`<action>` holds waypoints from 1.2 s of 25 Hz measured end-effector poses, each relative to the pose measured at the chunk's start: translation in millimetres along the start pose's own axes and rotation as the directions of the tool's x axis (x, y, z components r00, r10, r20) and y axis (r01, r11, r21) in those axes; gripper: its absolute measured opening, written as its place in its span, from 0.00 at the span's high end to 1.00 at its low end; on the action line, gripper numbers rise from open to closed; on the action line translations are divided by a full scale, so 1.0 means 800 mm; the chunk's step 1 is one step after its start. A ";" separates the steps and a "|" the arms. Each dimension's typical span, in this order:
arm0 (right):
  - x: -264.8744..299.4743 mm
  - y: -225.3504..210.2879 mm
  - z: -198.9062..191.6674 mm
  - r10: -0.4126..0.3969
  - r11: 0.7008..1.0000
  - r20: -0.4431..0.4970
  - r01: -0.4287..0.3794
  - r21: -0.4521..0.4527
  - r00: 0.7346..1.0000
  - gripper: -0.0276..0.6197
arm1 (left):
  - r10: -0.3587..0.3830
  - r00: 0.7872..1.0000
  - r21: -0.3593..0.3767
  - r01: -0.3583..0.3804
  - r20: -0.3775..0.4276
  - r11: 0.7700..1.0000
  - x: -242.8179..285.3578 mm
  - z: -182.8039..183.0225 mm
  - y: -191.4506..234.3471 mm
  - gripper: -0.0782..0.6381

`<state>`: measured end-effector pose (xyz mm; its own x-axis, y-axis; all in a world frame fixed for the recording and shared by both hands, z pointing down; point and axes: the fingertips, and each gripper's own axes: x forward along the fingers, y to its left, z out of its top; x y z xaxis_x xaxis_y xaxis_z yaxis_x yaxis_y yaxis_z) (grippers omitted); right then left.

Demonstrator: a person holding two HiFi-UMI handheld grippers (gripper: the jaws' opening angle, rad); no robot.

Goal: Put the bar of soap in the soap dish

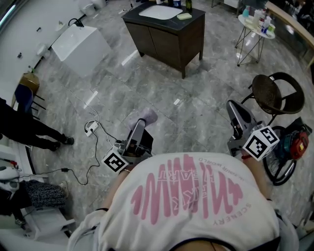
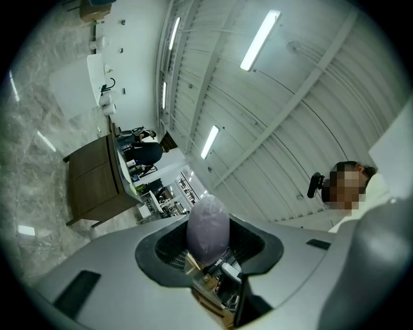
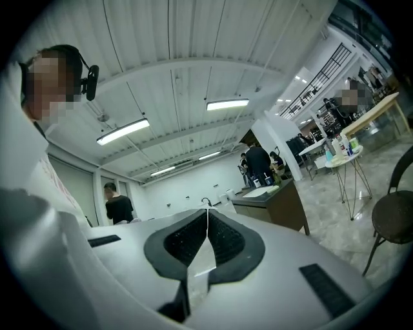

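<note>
**Left gripper** (image 1: 140, 133): held low in front of the person's torso, at the left of the head view. It points away from the body toward the vanity cabinet (image 1: 167, 41) and tilts slightly upward. In the left gripper view, the left gripper (image 2: 208, 240) has its jaws closed on the bar of soap (image 2: 208, 227), a pale lavender oval that stands up between the pads and projects past the jaw tips. In the head view the bar of soap (image 1: 149, 116) shows at the front end of the gripper, above the grey marble floor (image 1: 196, 98) and well apart from the cabinet.

**Right gripper** (image 1: 236, 116): held at the person's right side, roughly level, pointing the same way. Its marker cube (image 1: 260, 142) faces the head camera. In the right gripper view, the right gripper (image 3: 206, 227) has its jaws fully together, with nothing between them.

**Worktop:** the dark cabinet carries a white basin (image 1: 160, 12). A small pale green object (image 1: 184, 16) lies just beside the basin; whether it is the soap dish cannot be told.
</note>
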<state>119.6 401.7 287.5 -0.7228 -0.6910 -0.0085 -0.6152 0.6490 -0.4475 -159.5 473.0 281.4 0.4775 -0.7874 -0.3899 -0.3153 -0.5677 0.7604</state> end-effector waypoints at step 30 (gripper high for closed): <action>0.159 -0.165 0.015 0.004 0.998 -0.087 0.002 0.069 0.996 0.93 | 0.100 0.993 -0.019 -0.099 0.067 0.995 0.135 0.031 0.150 0.67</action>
<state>113.1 224.2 334.5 -0.7501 -0.6579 0.0670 -0.5932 0.6245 -0.5081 -166.3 313.9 317.8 0.3875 -0.8547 -0.3454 -0.3459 -0.4821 0.8049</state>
